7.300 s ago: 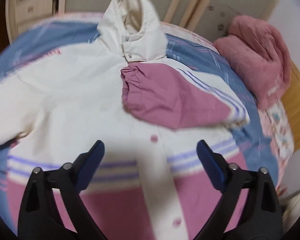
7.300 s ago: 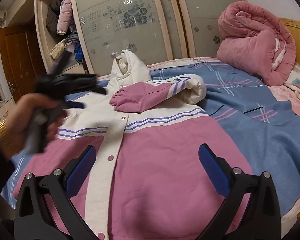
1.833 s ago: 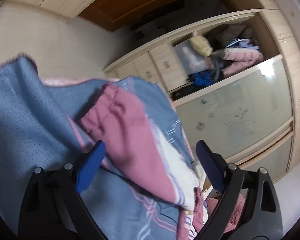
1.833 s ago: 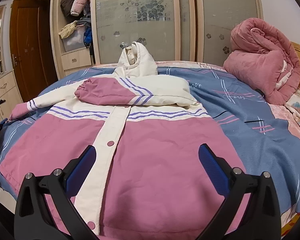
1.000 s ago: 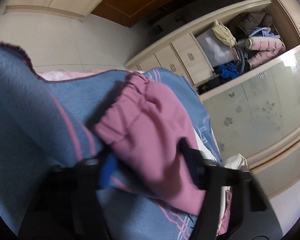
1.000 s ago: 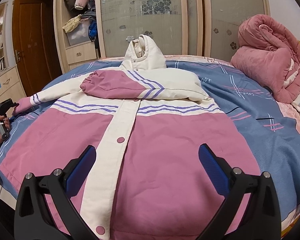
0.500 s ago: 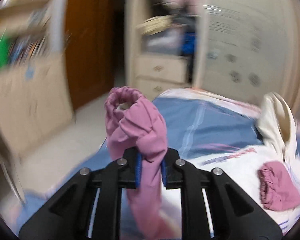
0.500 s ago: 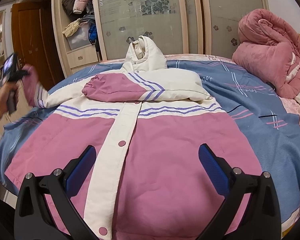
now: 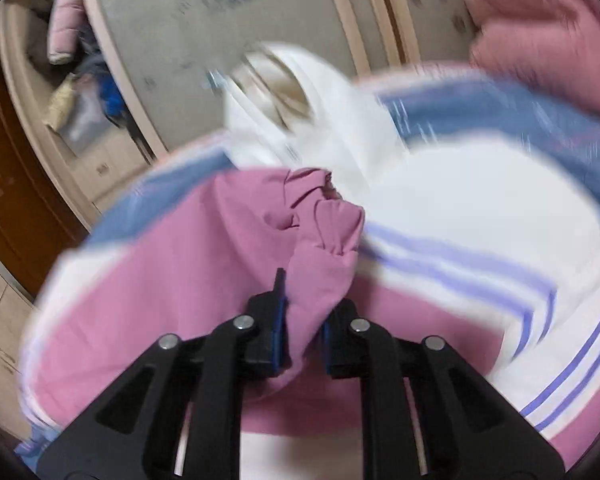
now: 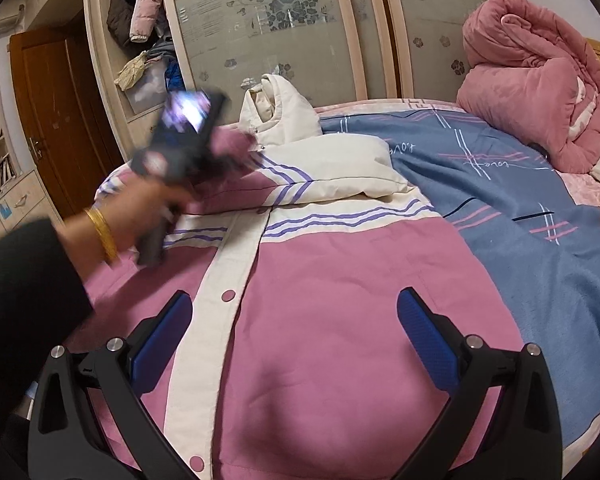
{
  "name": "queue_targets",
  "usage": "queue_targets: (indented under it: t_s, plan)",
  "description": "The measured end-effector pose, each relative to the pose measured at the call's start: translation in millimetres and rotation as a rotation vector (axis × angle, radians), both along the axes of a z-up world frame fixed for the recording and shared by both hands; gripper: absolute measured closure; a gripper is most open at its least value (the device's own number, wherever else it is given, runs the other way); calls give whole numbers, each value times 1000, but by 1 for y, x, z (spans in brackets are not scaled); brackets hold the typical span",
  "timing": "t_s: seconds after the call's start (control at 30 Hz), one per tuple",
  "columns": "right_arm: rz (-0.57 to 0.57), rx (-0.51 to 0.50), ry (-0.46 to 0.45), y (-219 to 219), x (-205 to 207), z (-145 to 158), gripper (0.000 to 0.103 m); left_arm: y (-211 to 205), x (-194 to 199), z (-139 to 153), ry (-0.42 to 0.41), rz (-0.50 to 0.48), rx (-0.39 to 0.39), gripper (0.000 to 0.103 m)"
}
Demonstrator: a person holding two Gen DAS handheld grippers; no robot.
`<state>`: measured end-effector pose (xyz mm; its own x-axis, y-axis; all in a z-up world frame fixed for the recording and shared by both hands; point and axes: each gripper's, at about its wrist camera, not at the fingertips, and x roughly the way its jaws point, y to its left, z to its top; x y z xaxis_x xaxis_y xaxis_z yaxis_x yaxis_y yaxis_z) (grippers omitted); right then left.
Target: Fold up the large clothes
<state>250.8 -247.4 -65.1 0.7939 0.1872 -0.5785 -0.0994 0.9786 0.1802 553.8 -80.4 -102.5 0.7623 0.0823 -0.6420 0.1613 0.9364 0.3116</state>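
Observation:
A pink and cream hooded jacket (image 10: pixel 340 320) lies face up on the bed, its cream hood (image 10: pixel 276 112) toward the wardrobe. One sleeve (image 10: pixel 340 168) lies folded across the chest. My left gripper (image 9: pixel 304 320) is shut on the pink cuff of the other sleeve (image 9: pixel 324 240) and holds it over the chest; the jacket (image 9: pixel 480 208) is blurred there. In the right wrist view the left gripper (image 10: pixel 236 144) is blurred above the jacket's left shoulder. My right gripper (image 10: pixel 296 340) is open and empty above the jacket's lower front.
The blue plaid bed cover (image 10: pixel 520 200) spreads to the right. A rolled pink quilt (image 10: pixel 540 88) sits at the far right by the headboard. A wardrobe with frosted sliding doors (image 10: pixel 292 20) and an open shelf of clothes (image 10: pixel 144 20) stands behind. A brown door (image 10: pixel 52 120) is at left.
My left gripper closed on the left sleeve's cuff at the bed's edge, lifted it and swung it right over the jacket's chest. My right gripper has stayed open over the hem.

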Motion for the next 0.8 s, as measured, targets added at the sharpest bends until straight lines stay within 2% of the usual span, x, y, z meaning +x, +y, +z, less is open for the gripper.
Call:
queue_targets:
  t_s: [0.03, 0.07, 0.1, 0.13, 0.17, 0.23, 0.27, 0.33, 0.5, 0.53, 0.63, 0.8]
  plan:
    - [-2, 6, 4, -2, 0, 0, 1, -2, 1, -16, 44, -2, 14, 71]
    - [-1, 11, 7, -3, 0, 0, 1, -2, -2, -24, 60, 1, 17, 39]
    - [0, 18, 9, -5, 0, 1, 1, 3, -10, -23, 31, 15, 17, 17]
    - [-1, 23, 9, -6, 0, 1, 1, 8, -14, -17, 3, 13, -9, 12]
    - [-3, 26, 7, -7, 0, 2, 1, 18, -23, -6, -11, -3, -80, 3]
    - [-5, 31, 6, -8, 0, 4, 1, 30, -38, 13, -5, -7, -187, 2]
    - [-4, 33, 4, -8, 0, 5, 1, 36, -47, 20, 3, 9, -205, 2]
    - [-3, 37, -5, -9, -2, 8, 1, 51, -82, 41, -3, 26, -211, 2]
    - [-6, 11, -27, -9, -8, 11, 1, 76, -209, 82, -137, 12, -203, 2]
    - [-9, 2, -29, -9, -9, 11, 1, 82, -242, 86, -157, 33, -212, 2]
    - [-15, -24, -34, -9, -15, 11, 1, 100, -306, 88, -188, 80, -272, 2]
    - [-46, -84, -65, -6, -26, 13, 1, 110, -350, 78, -195, 126, -341, 2]
